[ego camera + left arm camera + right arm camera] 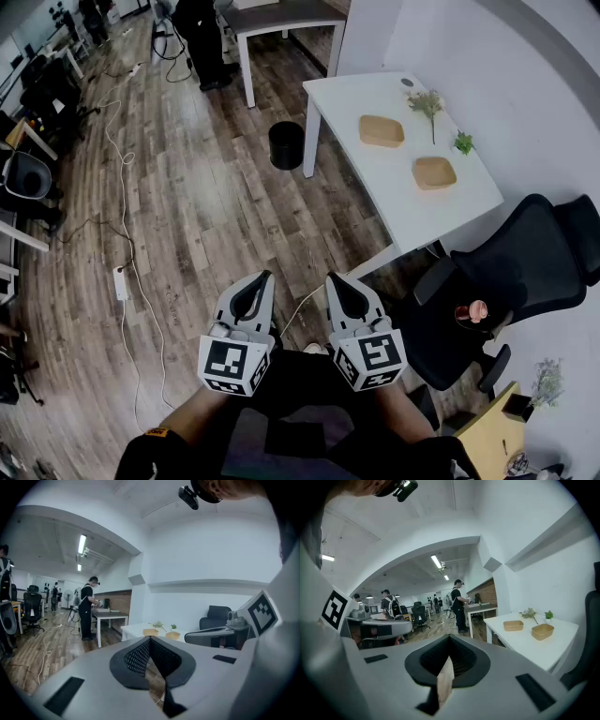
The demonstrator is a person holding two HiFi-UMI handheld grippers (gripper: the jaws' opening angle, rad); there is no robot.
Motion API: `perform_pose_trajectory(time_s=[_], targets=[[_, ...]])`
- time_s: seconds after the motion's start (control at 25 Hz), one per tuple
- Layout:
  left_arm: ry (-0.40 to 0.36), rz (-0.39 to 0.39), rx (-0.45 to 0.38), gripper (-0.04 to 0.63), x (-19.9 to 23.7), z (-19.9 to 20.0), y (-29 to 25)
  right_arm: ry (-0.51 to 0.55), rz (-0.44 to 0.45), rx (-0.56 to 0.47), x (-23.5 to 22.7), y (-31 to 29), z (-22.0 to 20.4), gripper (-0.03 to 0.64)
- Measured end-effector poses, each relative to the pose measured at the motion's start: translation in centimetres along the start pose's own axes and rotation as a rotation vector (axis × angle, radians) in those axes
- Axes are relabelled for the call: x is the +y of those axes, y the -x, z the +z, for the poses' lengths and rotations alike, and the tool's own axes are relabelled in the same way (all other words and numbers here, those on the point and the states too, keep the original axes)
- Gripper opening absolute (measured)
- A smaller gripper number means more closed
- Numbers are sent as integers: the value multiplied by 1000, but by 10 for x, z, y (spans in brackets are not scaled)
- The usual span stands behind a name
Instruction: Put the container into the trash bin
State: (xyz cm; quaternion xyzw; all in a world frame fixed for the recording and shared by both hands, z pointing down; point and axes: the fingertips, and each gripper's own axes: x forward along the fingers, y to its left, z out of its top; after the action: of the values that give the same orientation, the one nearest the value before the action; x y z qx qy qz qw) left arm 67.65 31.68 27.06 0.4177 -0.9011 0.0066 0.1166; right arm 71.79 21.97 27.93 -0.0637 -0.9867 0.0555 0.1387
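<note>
Two shallow brown containers stand on a white table (pixel 375 183): the far container (pixel 382 130) and the near container (pixel 434 172). A black trash bin (pixel 286 145) stands on the wooden floor beside the table's far left leg. My left gripper (pixel 263 277) and right gripper (pixel 334 278) are side by side low in the head view, well short of the table, both shut and empty. In the left gripper view the left gripper (pixel 150 639) has its jaws together, with the containers (pixel 151 632) small ahead. The right gripper (pixel 450 637) faces the containers (pixel 543 631) at right.
A black office chair (pixel 506 281) stands right of my grippers beside the table. Small plants (pixel 427 101) lie on the table's far end. A white cable and power strip (pixel 120 281) run along the floor at left. A person (pixel 202 42) stands by a grey table (pixel 281 19) far ahead.
</note>
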Motion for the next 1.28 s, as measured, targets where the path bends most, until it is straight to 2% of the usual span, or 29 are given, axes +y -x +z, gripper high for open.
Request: perform_pose_trajectory(time_s=[0.44,0.64,0.92,1.28], targets=[[7,10,-4,8,19,1,2,-5,-3,1,8,-14,2,12],[25,3,14,8,31,-3,-11,-45,6,-3,4,-29,6,12],[59,-44,12,8,57,2,-51,-62,-37,-1,-13,-66,19,13],[51,-109,-19,8,118,25,-97,-42,-120,-27,-22,-134,51,14]])
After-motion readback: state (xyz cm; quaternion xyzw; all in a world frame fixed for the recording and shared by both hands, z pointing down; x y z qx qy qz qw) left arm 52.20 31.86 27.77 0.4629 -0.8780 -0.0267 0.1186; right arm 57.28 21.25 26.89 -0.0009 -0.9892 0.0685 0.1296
